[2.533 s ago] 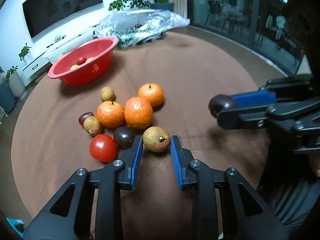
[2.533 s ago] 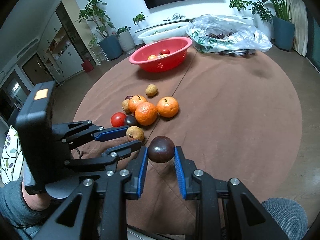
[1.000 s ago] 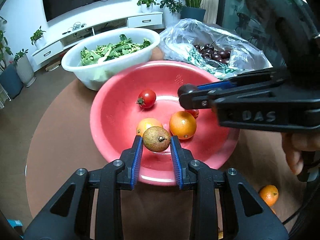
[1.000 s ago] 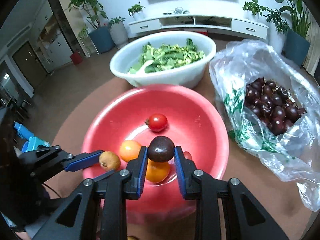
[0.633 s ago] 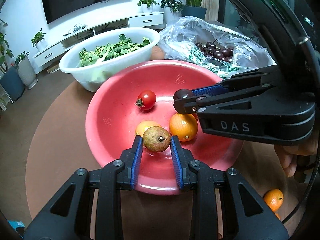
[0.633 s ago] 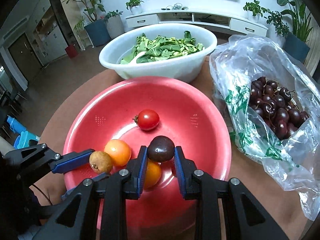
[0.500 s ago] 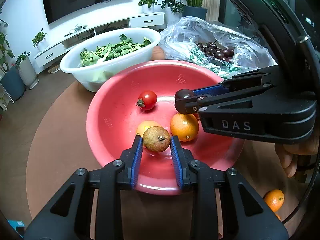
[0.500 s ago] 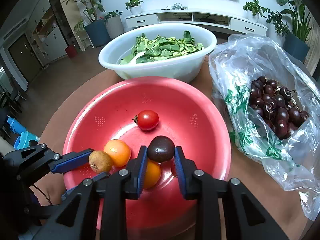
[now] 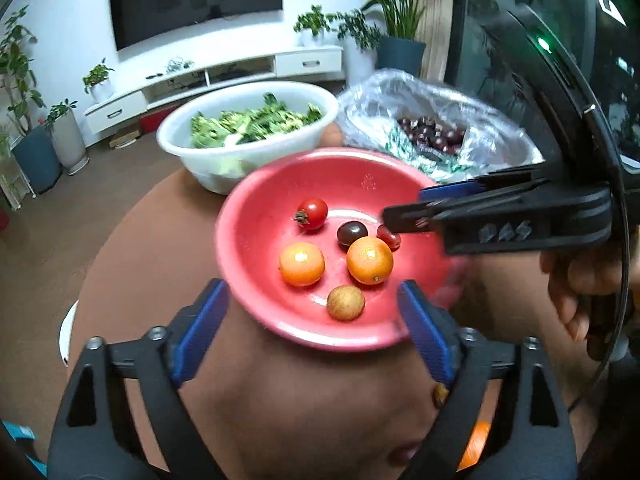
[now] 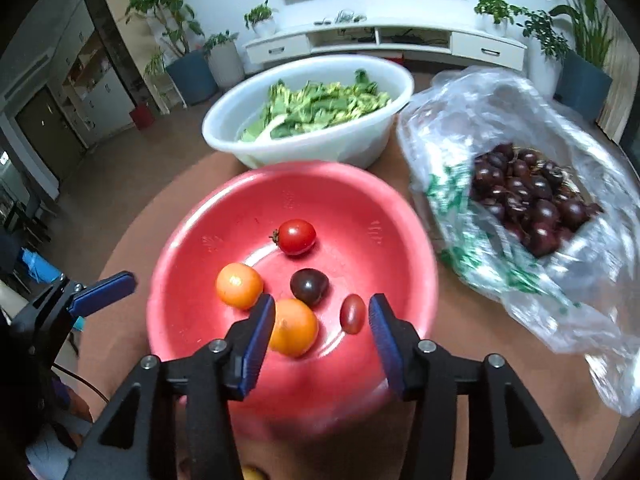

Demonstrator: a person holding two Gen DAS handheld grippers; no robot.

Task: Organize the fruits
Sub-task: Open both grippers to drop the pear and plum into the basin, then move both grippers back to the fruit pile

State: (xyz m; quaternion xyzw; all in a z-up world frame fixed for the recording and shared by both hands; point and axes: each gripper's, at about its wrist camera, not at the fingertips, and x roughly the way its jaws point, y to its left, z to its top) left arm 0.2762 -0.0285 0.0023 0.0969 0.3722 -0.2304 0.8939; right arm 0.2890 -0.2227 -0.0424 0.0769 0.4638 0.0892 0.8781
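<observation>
Left wrist view: left gripper [image 9: 312, 320] jaws opening, spread wide, nothing between the pads; brown fruit [image 9: 345, 302] lies free in the red basin [image 9: 240, 240], lower centre of frame. Right gripper [image 10: 322, 332] jaws also opening, empty; dark plum [image 10: 309, 286] sits mid-basin just beyond its tips. Judgement: let both fruits settle, then lift straight up clear of the near rim. White bowl [image 10: 320, 148] crowds the upper edge, cherry bag [image 10: 520, 208] the right; open table [image 9: 140, 248] lies lower left.
</observation>
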